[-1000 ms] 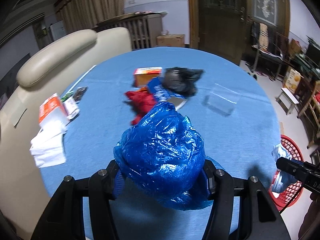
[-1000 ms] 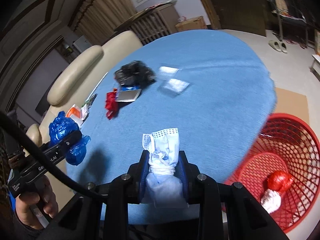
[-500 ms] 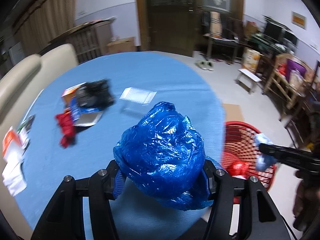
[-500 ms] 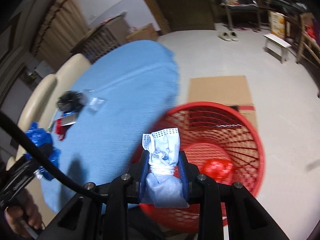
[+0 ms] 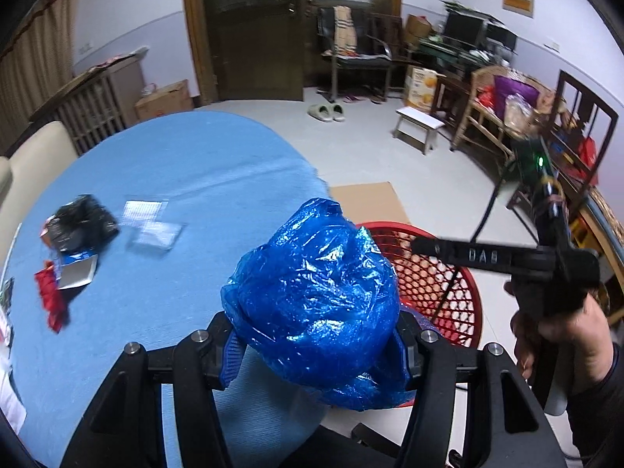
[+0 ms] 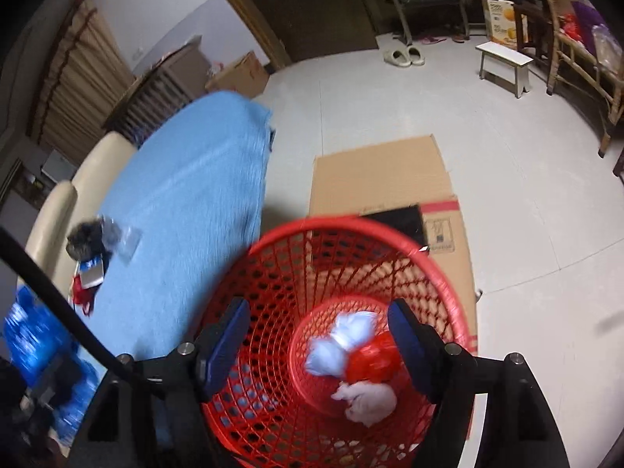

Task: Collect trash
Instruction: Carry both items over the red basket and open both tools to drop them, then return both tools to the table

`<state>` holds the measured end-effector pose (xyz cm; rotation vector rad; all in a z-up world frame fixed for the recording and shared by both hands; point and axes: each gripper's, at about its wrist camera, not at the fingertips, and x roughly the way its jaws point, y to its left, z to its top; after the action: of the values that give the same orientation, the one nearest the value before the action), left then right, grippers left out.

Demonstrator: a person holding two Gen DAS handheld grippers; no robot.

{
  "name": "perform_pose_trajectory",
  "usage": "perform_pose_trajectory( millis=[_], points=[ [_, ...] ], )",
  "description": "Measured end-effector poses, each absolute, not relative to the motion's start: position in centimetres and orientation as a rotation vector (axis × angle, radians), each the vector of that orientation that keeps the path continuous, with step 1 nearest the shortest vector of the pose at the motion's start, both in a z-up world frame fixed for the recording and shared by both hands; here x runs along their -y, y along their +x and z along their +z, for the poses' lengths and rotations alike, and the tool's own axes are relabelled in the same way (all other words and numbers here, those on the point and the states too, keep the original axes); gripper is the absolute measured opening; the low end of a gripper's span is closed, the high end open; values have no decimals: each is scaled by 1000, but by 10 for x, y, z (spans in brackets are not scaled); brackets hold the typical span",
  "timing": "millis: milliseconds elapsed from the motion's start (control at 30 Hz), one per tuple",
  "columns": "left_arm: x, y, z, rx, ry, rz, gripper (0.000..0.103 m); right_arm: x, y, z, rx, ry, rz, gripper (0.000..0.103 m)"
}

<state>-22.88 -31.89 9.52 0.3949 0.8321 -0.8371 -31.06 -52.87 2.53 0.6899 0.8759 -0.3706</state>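
My left gripper (image 5: 318, 345) is shut on a crumpled blue plastic bag (image 5: 316, 304), held near the table's edge beside the red basket (image 5: 440, 284). My right gripper (image 6: 319, 347) is open and empty, right above the red mesh basket (image 6: 273, 401). Inside the basket lie the light-blue face mask (image 6: 339, 347), a red bag (image 6: 374, 362) and a white wad (image 6: 366, 397). In the left wrist view the right gripper (image 5: 448, 251) reaches over the basket. On the blue table (image 5: 163, 179) lie a black bag (image 5: 82, 222), clear plastic packets (image 5: 152, 222), a silver-blue wrapper (image 5: 76, 273) and red scraps (image 5: 48, 300).
Flattened cardboard (image 6: 378, 179) lies on the floor behind the basket. A cream sofa (image 6: 58, 210) runs along the table's far side. A small stool (image 5: 417, 126), slippers (image 5: 325, 111), chairs and cluttered furniture stand across the room.
My right gripper swung from the table to above the basket, opened and let go of the face mask, which now lies in the basket. My left gripper turned toward the basket with the blue bag.
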Motion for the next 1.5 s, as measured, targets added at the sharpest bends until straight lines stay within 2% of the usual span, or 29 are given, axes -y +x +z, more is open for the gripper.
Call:
perform_pose_trajectory(
  millis=[233,367,567,1067,1500],
  points=[
    [350,-236,76,-904,419,-930,63,545,-330,40,-814,716,-398,77],
    [367,-235,60,-970,443,-961,76,553,-342,53,-768,733,-425,77],
    [354,-226,58,-1009,410,-932,76,566,-356,71,-702,747,-456,77],
    [213,-171,72,-990,179,-644,78,514,-307,80,-739,691,-319,77],
    [91,-139,49,-1021,-10,-392,78,408,-231,69,-928,495,-112,77]
  ],
)
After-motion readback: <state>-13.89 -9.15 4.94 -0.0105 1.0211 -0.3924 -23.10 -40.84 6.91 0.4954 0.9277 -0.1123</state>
